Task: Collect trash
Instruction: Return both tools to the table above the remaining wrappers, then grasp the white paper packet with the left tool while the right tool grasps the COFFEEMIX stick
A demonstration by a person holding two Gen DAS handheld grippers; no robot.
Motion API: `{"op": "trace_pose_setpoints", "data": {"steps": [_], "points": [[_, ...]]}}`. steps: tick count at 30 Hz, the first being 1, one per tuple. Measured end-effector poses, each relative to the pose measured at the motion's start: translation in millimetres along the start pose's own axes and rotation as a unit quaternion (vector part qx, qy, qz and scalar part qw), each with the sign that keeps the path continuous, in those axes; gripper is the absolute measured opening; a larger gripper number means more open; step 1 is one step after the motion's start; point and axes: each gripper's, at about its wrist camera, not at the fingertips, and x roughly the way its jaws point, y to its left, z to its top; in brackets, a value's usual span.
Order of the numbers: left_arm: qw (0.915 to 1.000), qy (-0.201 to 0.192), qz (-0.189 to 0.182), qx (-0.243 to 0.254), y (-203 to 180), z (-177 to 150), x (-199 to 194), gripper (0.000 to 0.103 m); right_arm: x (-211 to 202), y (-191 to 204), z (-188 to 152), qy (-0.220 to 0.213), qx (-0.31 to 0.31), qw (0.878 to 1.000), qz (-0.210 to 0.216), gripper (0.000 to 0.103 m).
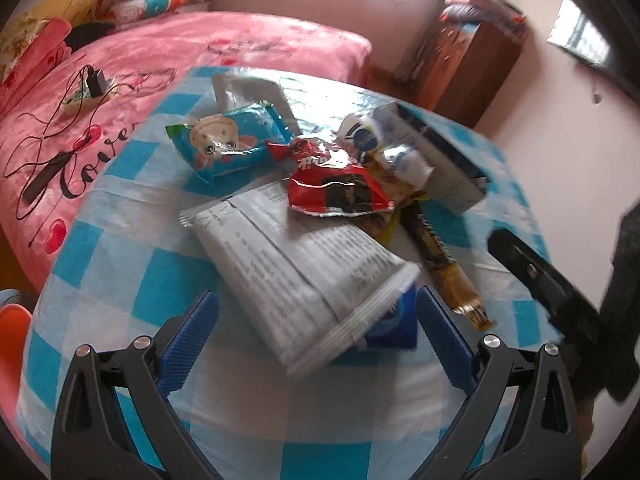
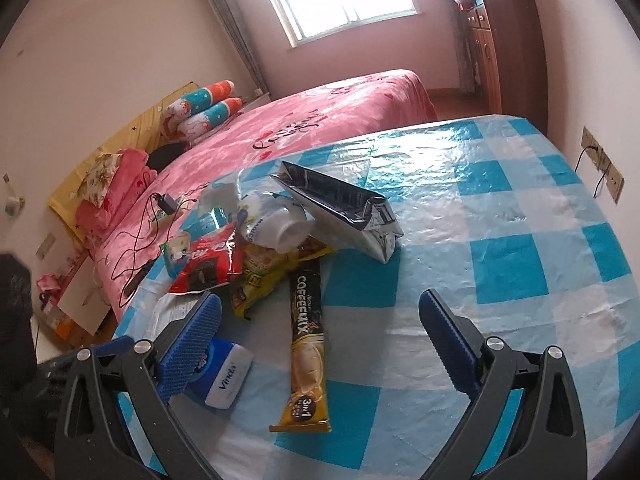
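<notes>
Desk under a blue-checked cover, trash heaped toward its bed-side edge. Biggest piece: white printed bag, lying right between the spread fingers of the left claw, nothing gripped yet. Next down: flattened carton, red wrapper, blue snack pack, coffee stick, small tissue pack. Right claw also wide open, straddling the coffee stick. Best bet, probably: pinch the bag's sealed end flat and low, lift slow so the red wrapper on top slides off rather than scatters.
</notes>
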Motion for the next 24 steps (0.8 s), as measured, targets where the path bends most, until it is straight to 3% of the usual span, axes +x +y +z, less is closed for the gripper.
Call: {"op": "trace_pose_setpoints", "data": {"steps": [8,10,15,17,24], "points": [[0.9981,0.028,0.054,-0.006,-6.5,24.9,23.9,0.099,11.0,7.2,0.1,0.015,-0.015,1.000,0.007,0.096],[0.9978,0.030,0.057,-0.014,-5.1,27.6,28.4,0.099,13.3,9.8,-0.6,0.018,-0.022,1.000,0.005,0.087],[0.9965,0.028,0.076,-0.019,-4.0,33.9,35.1,0.099,22.7,6.7,-3.2,0.037,-0.014,0.999,0.006,0.080],[0.9956,0.029,0.084,-0.029,-0.1,35.5,38.1,0.099,25.5,5.2,-4.1,0.043,-0.011,0.999,0.011,0.072],[0.9938,0.041,0.079,-0.067,11.2,36.6,48.3,0.099,33.4,5.7,-6.4,0.056,-0.011,0.998,0.016,0.062]]}}
